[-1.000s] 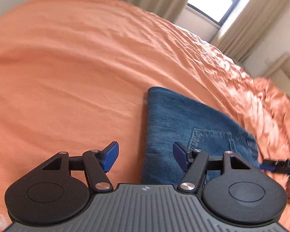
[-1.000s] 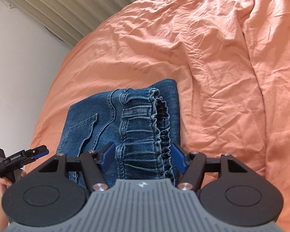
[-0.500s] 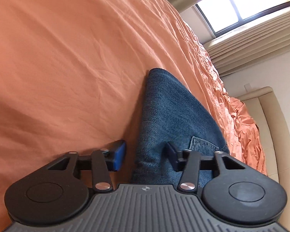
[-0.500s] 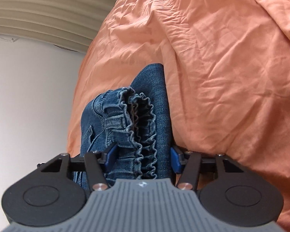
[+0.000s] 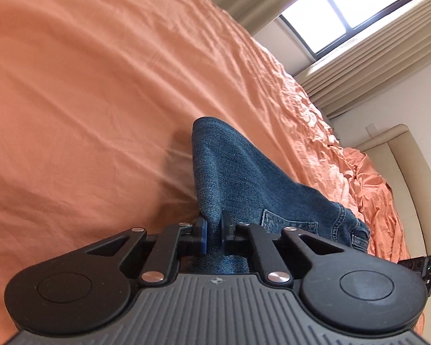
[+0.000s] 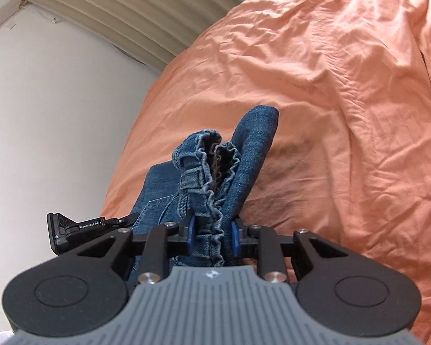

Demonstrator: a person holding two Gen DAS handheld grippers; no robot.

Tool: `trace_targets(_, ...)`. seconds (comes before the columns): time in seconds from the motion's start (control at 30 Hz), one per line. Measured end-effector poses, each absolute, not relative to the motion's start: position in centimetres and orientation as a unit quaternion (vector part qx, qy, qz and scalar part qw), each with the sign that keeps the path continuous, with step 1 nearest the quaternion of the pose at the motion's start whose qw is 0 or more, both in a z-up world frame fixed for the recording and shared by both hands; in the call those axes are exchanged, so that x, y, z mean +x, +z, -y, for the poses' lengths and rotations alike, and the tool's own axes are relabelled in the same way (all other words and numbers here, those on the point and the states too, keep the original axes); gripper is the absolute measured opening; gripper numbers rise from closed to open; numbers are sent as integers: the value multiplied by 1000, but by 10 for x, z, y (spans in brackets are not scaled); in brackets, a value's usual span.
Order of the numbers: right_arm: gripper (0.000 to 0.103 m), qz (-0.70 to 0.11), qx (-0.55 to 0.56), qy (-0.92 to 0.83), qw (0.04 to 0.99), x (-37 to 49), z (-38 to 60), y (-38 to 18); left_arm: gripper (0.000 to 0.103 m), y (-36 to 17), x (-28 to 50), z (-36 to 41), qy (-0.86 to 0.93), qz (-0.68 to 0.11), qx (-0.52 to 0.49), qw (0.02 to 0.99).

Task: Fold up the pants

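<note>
While your left gripper [image 5: 214,234] points down at the bed, its jaws stand nearly together and pinch a fold of the jeans [image 5: 244,184] between the blue pads [image 5: 203,237]. Those jaws have just been closing, with the denim between them. Your right gripper [image 6: 211,237] clamps the gathered elastic waistband [image 6: 208,172]; its jaws stand wider than the left pair because the bunched cloth fills the gap. They too have just been closing, and the pads [image 6: 235,238] press on the denim from both sides.

The jeans [image 6: 252,155] lie on the orange bedsheet [image 5: 100,86], folded into a compact bundle. In the left view the bundle runs away from the jaws as a narrow ridge, its rounded folded end farthest from you and a back pocket [image 5: 287,224] on its right slope. In the right view the long axis also runs away from the jaws, with the waistband ruffles standing up and a smooth folded flap on their right side.

Compared with one second ago, both pairs of jaws were wide apart and clear of the cloth, and the jeans lay flat. They now rise off the sheet at both held edges. Your left gripper [image 6: 92,225] shows at the left edge of the right view, beside the denim
</note>
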State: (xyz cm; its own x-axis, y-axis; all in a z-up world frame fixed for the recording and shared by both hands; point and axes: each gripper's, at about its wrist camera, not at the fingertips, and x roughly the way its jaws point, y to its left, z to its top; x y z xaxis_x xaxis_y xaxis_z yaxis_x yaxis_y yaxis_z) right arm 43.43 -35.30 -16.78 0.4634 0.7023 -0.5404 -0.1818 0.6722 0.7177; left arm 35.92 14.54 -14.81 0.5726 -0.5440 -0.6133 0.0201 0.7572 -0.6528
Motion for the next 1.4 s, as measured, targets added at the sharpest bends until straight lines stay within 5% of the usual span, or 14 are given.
trace_targets(0.3,20,-419,289,334,794,422,247,-110,8,-71,295,-224,-126,-394,-255,874)
trace_targets(0.6,20,-429,321,387,750,422,90,-135,8,-26,251,-345,-27,-390,-214,895)
trace_targets(1.1,19,-507,298,327,740,440,22,-234,9,-148,280,-411,16,-429,-236,872)
trace_targets(1.4,22,-531,286,296,741,440,13,-235,26,-178,289,-425,12,-449,-260,855)
